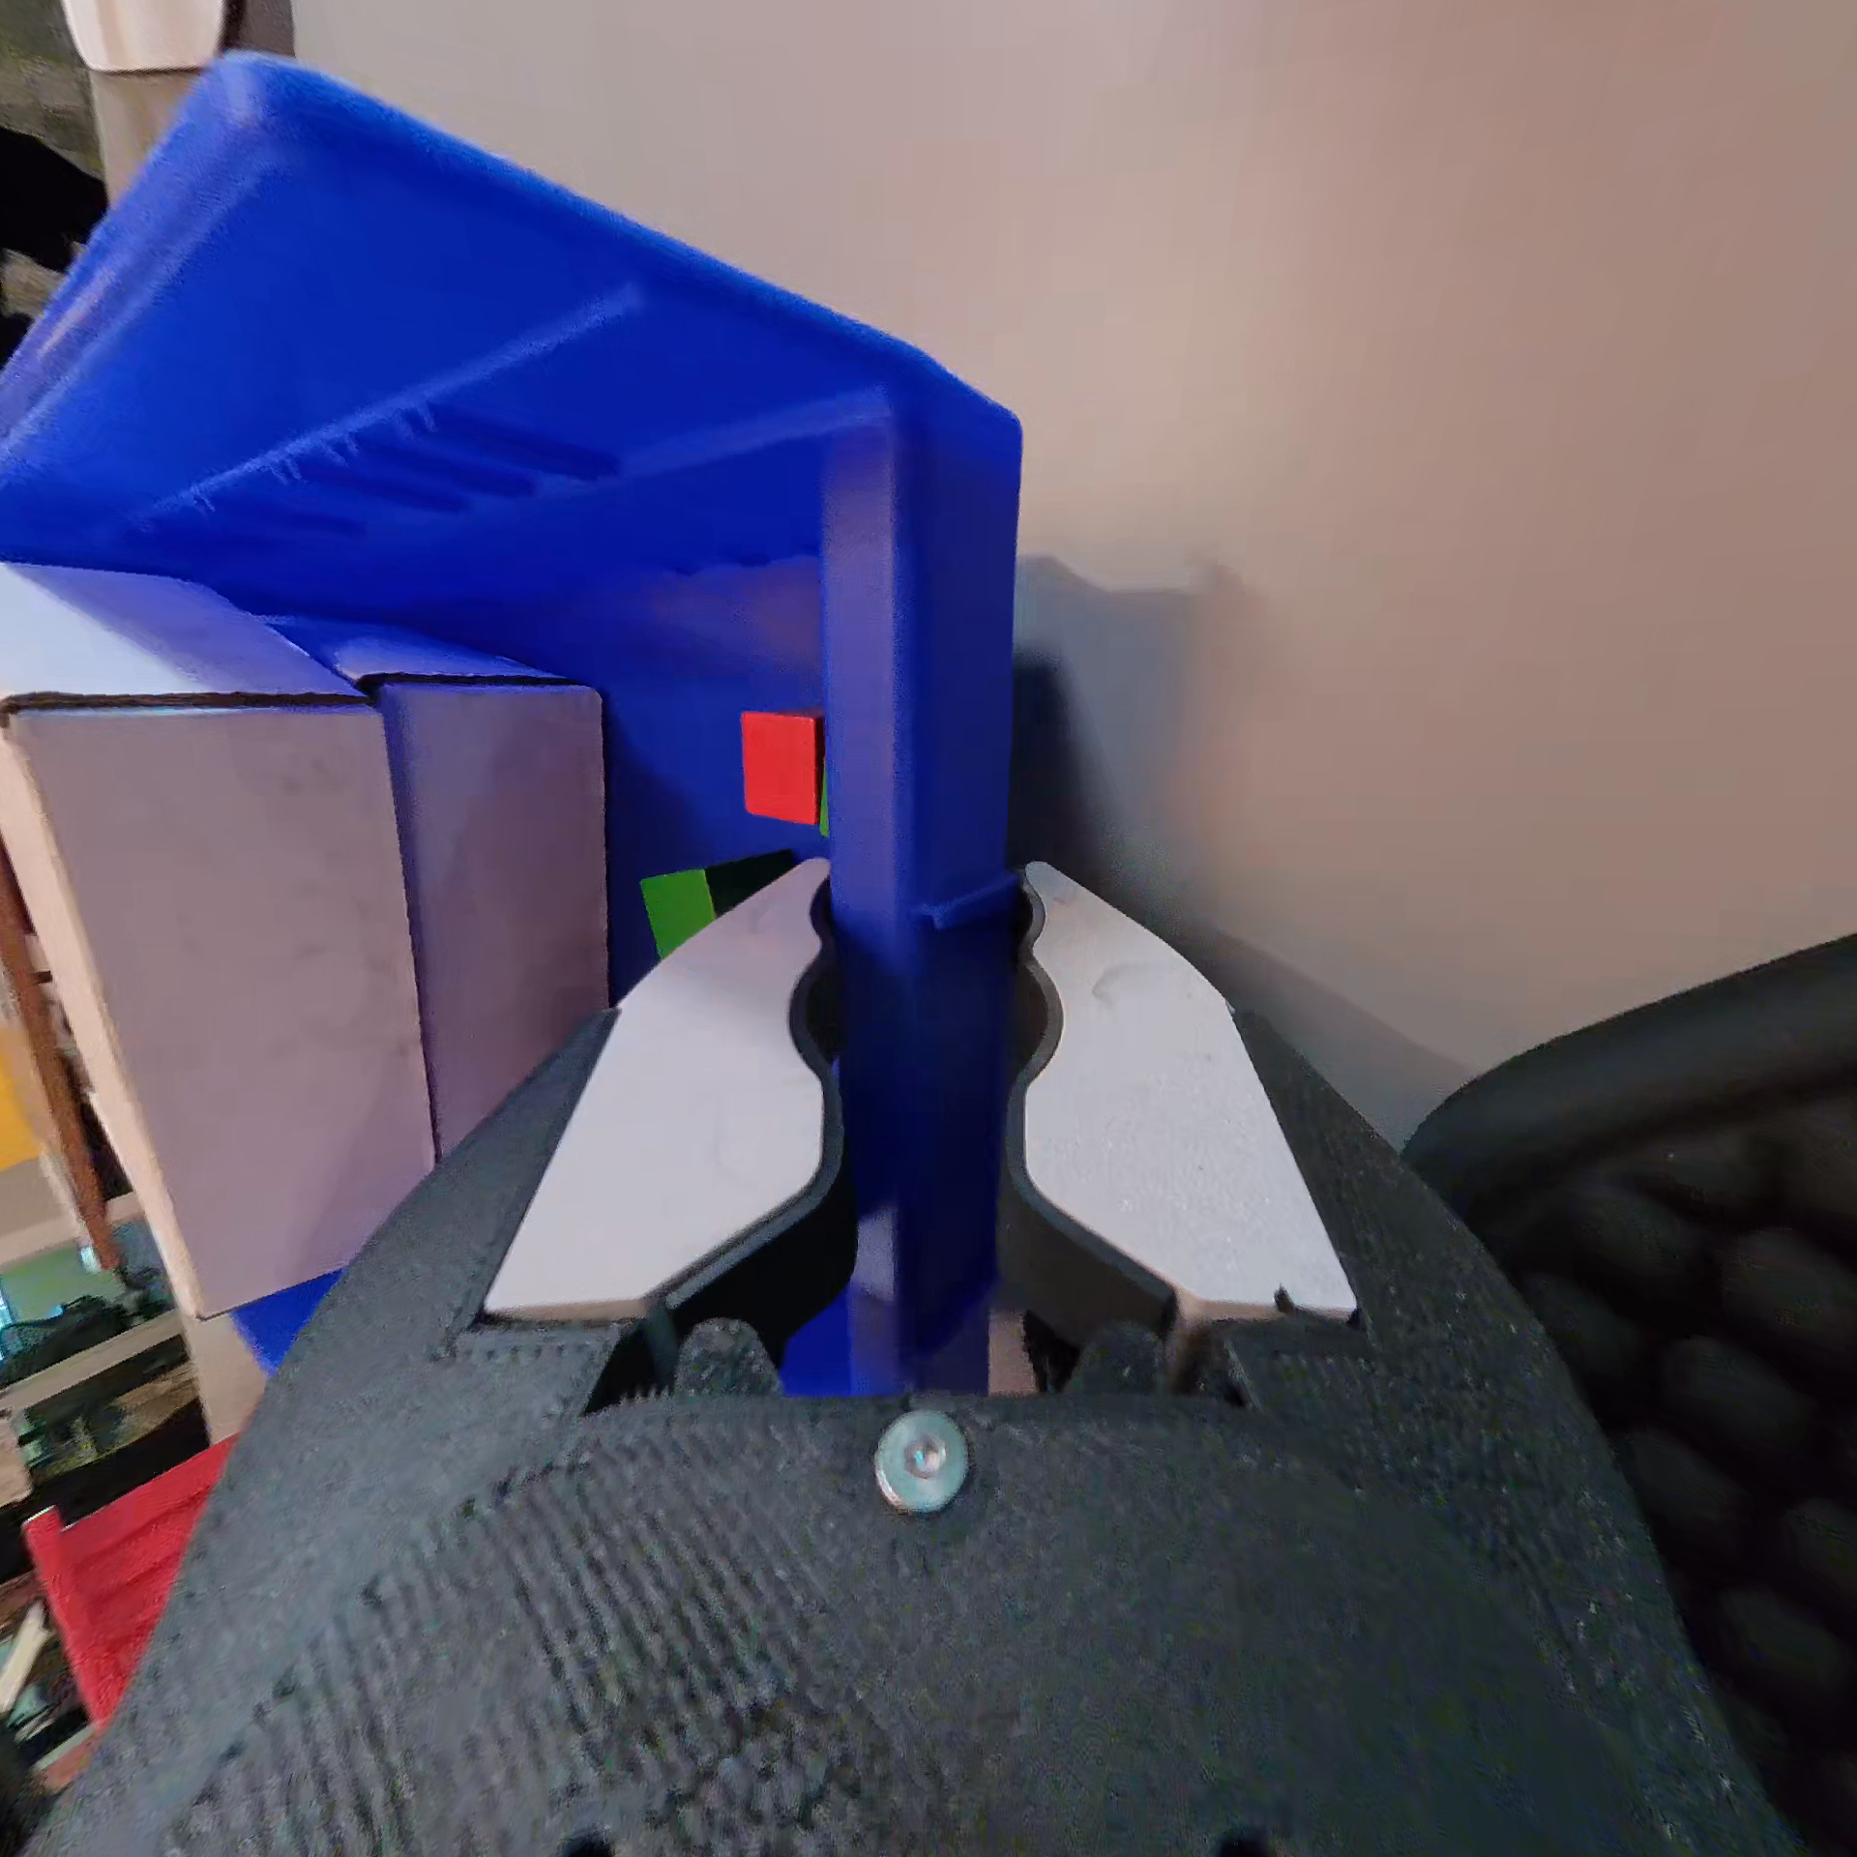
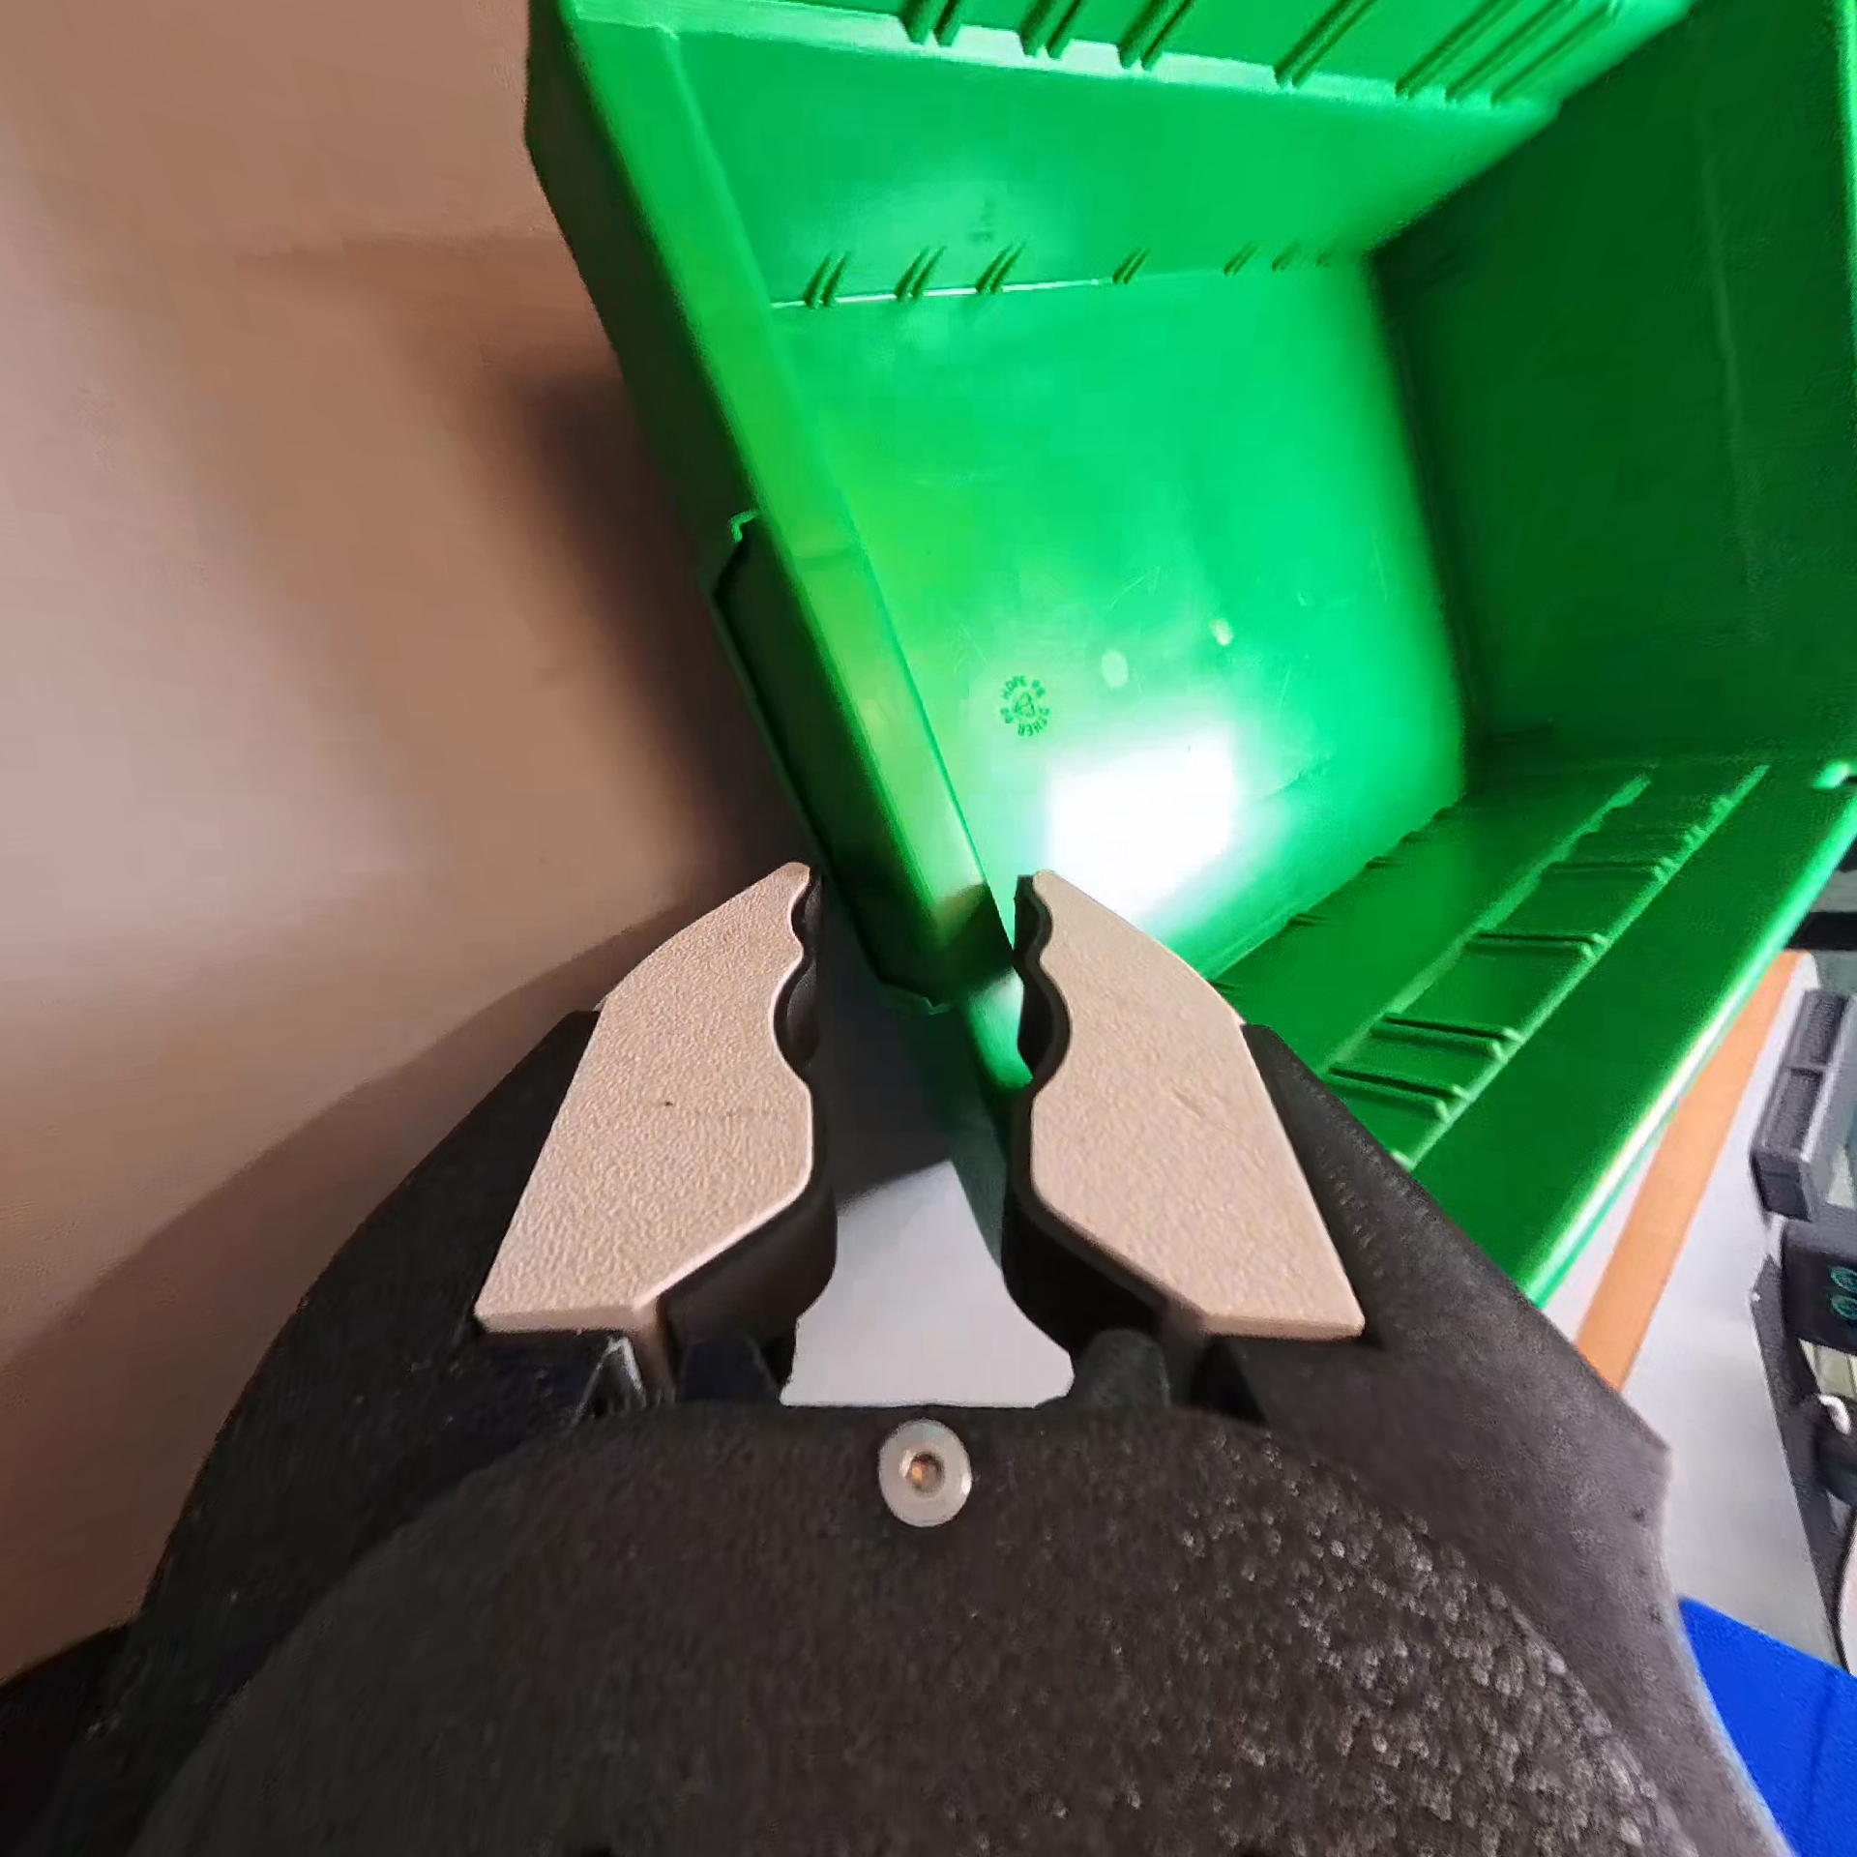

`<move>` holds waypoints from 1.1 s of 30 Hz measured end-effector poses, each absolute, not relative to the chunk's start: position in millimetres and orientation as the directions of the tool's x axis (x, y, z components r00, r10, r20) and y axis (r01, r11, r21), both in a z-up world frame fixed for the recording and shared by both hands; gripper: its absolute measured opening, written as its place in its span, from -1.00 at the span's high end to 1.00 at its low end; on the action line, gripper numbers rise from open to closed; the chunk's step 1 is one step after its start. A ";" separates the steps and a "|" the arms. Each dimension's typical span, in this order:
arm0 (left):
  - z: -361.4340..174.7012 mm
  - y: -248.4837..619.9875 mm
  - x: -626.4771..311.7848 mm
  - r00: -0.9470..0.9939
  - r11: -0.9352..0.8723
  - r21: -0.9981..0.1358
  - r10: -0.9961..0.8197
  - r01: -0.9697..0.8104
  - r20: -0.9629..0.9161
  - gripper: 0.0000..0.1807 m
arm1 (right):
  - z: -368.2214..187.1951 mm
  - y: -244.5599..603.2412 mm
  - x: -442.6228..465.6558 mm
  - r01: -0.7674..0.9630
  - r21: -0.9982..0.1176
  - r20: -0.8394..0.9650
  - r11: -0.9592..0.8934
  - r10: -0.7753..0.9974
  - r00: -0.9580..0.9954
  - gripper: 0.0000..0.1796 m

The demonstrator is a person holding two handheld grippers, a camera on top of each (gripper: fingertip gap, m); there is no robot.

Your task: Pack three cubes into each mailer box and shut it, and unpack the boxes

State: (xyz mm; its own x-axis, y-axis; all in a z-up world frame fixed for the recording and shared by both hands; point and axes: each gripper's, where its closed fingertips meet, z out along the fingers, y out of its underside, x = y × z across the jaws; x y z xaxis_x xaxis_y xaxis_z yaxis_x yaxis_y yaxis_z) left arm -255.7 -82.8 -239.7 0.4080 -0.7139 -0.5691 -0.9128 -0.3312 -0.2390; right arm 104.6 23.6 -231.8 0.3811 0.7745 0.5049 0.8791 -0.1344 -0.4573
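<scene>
My left gripper (image 1: 924, 884) is shut on the upright wall of a blue bin (image 1: 452, 402), which is tipped on its side. Two white mailer boxes (image 1: 221, 955) (image 1: 502, 884) stand side by side inside it at the left. A red cube (image 1: 782, 766) and a green cube (image 1: 678, 909) lie deeper in the bin, partly hidden by the wall and my left finger. My right gripper (image 2: 916, 889) is shut on the near wall corner of a green bin (image 2: 1105, 502), which is tilted and has nothing in it.
A beige surface (image 1: 1407, 402) lies behind both bins. A black mesh object (image 1: 1658, 1256) is close on the right of my left gripper, and a red object (image 1: 111, 1568) is at the lower left. Dark devices (image 2: 1809, 1156) stand past an orange table edge (image 2: 1688, 1156). Some 40 cm of space lies between my two pairs of fingers.
</scene>
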 end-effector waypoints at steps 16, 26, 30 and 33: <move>-195.5 -27.6 -275.2 0.481 -0.347 -0.342 -0.722 -0.873 -0.497 0.67 | -203.8 23.5 73.3 0.732 -0.682 0.496 -0.002 0.733 0.465 0.70; -249.1 -36.2 -268.9 0.485 -0.343 -0.354 -0.725 -0.870 -0.490 0.58 | -189.0 27.9 72.8 0.580 -0.814 0.361 -0.046 0.741 0.566 0.68; -241.6 -31.8 -274.4 0.549 -0.376 -0.422 -0.709 -0.825 -0.443 0.33 | -181.9 28.1 79.6 0.533 -0.845 0.341 -0.041 0.725 0.598 0.60; -210.5 -30.1 -266.8 0.620 -0.384 -0.562 -0.716 -0.733 -0.320 0.30 | -193.0 28.7 86.9 0.607 -0.792 0.389 -0.062 0.715 0.581 0.51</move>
State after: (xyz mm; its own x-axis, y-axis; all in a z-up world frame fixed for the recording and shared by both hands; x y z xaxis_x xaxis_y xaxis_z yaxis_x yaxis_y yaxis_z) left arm -266.8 -30.1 -210.5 0.6201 -0.7162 -0.3201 -0.7331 -0.3837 -0.5616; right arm 86.9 28.7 -193.0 0.5812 0.7146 0.3893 0.6067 -0.0618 -0.7925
